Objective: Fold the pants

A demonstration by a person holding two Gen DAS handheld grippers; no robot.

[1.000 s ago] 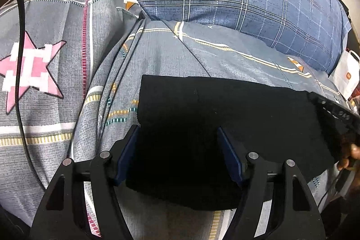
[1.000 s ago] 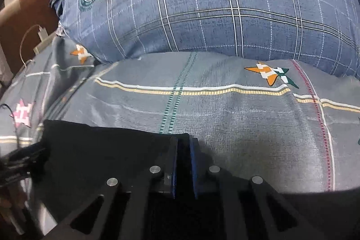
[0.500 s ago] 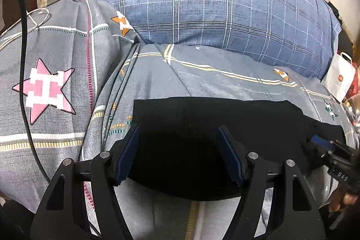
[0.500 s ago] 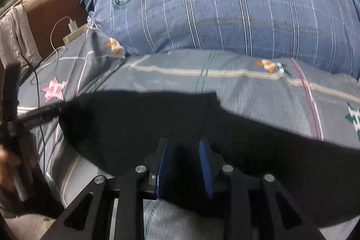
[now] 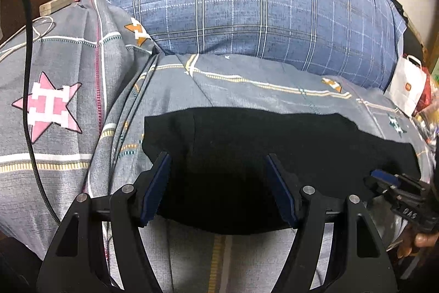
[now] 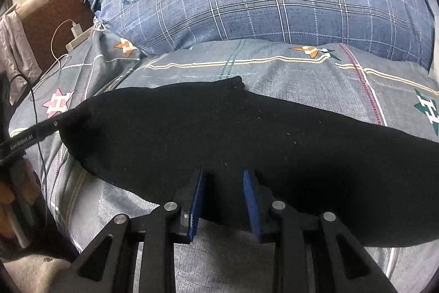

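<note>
Pants (image 5: 247, 155): black, flat on the bedsheet (image 5: 247, 81).
Left gripper (image 5: 218, 183): jaws wide, holding nothing.
Right gripper (image 6: 223, 199): jaws narrow, just opened, gripping nothing.
Paper bag (image 5: 408, 89): 3 o'clock; contents hidden.

Black pants (image 6: 219, 133) lie folded flat across the bedspread (image 6: 274, 67)

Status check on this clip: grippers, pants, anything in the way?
Left gripper open, empty. Right gripper just opened, off the cloth. Black pants folded flat on bedsheet. Charger cable off left, clear.

Dim, even indoor light. Strong fisheye bending, dark vignetted corners. Black pants (image 6: 219, 133) lose all detail; focus sharp.
</note>
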